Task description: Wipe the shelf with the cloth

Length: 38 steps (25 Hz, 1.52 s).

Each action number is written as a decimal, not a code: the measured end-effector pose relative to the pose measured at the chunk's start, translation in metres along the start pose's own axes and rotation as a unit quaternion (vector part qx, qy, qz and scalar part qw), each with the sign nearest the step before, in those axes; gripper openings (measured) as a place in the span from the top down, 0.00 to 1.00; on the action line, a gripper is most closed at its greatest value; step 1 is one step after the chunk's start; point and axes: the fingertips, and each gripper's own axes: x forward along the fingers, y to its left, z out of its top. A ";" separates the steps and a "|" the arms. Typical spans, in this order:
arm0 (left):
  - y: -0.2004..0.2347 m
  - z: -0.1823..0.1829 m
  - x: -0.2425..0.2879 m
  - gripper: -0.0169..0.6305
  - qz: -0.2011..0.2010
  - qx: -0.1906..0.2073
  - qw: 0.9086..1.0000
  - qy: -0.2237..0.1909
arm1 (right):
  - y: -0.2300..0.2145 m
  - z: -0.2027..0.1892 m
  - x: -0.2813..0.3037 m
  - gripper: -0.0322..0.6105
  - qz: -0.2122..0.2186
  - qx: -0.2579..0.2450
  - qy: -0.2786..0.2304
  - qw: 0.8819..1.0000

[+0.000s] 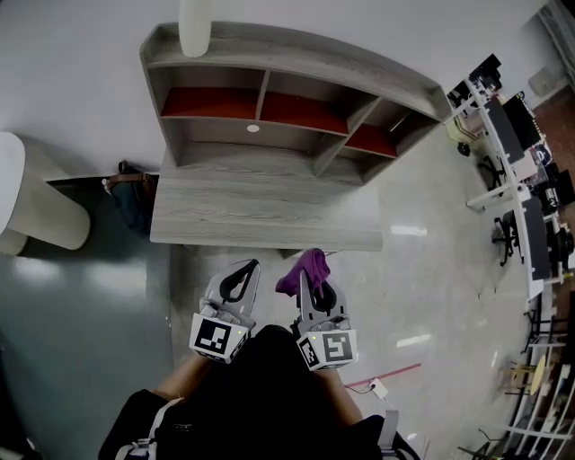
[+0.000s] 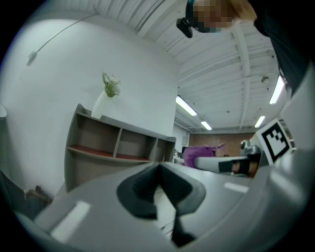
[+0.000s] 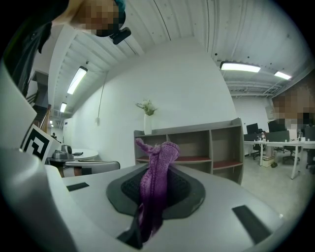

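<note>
"Two grippers were up. Which one had the cloth [image 3: 156,179]?"

"That was the right gripper [image 3: 155,167]. Its jaws were pinched together on the purple cloth, with a bunched fold standing above the pads and the rest trailing down between them. It hung in the air in front of the person, well short of the shelf [image 1: 296,61], and touched nothing else."

"How would it handle?"

"Soft, light and limp, I judged, a knit that would crumple rather than push. Held by one bunched end like that, little of it would meet the wood. A hold nearer the middle, with a wad left free beyond the tips, would probably wipe better."

"And the left gripper [image 2: 158,170]?"

"Its jaws were brought together with nothing between them. It sat just beside the right one and touched neither cloth nor shelf. A white vase [image 1: 195,22] stood on the shelf's top board, something to mind."
</note>
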 end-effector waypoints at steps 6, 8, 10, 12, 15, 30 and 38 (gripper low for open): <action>0.011 -0.005 0.007 0.97 -0.010 -0.014 1.000 0.008 | -0.006 0.003 0.017 0.87 -0.014 0.001 0.001 1.000; 0.014 -0.006 0.012 0.97 -0.013 -0.015 1.000 0.009 | -0.009 0.004 0.022 0.87 -0.017 0.001 0.001 1.000; 0.018 -0.003 0.017 0.97 -0.012 -0.015 1.000 0.010 | -0.012 0.005 0.027 0.87 -0.019 0.002 0.001 1.000; 0.021 -0.002 0.024 0.97 -0.012 -0.014 1.000 0.010 | -0.017 0.006 0.032 0.87 -0.020 0.004 -0.001 1.000; 0.024 -0.004 0.036 0.97 -0.012 -0.013 1.000 0.008 | -0.028 0.005 0.042 0.87 -0.022 0.008 -0.005 1.000; 0.046 0.010 0.144 0.97 0.027 0.002 1.000 0.006 | -0.111 0.018 0.123 0.87 0.015 0.016 -0.018 1.000; 0.051 0.012 0.204 0.97 0.067 0.008 0.998 0.010 | -0.170 0.022 0.151 0.87 0.032 0.023 -0.018 0.999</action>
